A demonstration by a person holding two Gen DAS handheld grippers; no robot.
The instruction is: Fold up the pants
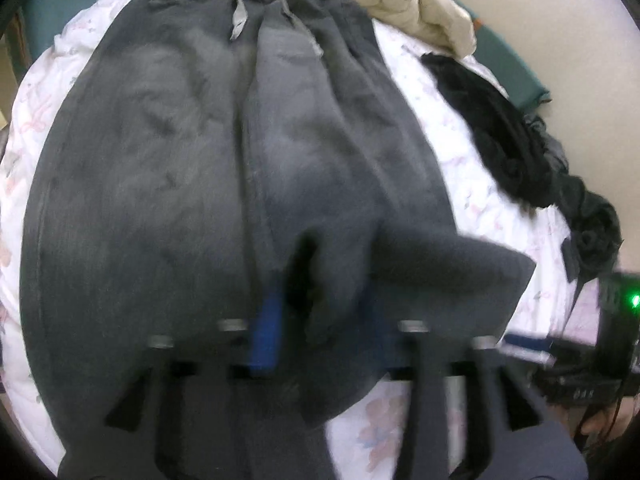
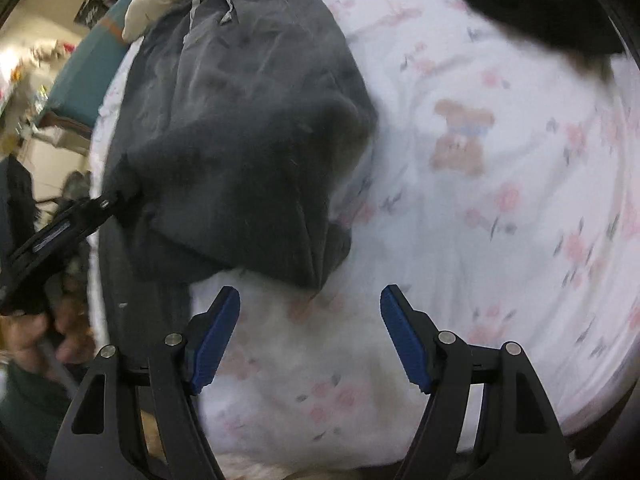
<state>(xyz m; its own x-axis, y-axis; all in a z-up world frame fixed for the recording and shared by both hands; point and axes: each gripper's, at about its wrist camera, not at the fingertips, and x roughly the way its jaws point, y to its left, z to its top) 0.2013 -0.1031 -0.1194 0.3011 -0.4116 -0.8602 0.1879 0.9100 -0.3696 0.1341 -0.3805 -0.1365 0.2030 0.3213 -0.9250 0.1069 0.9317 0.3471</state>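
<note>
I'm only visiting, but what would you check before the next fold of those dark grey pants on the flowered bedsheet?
1. Right gripper free to grasp: ok, its jaws stand open over bare bedsheet with nothing between them.
2. Left gripper clear of the cloth: cannot tell, a pant fold lies between its fingers and the view is blurred.
3. Pants lying flat: not ok, one leg end is doubled back and bunched.
4. Waistband and drawstrings in sight: ok, at the far end.
5. Room beside the pants: ok on the sheet's bare side, though a black garment lies at its edge.
6. Beige blanket out of the way: cannot tell.
</note>
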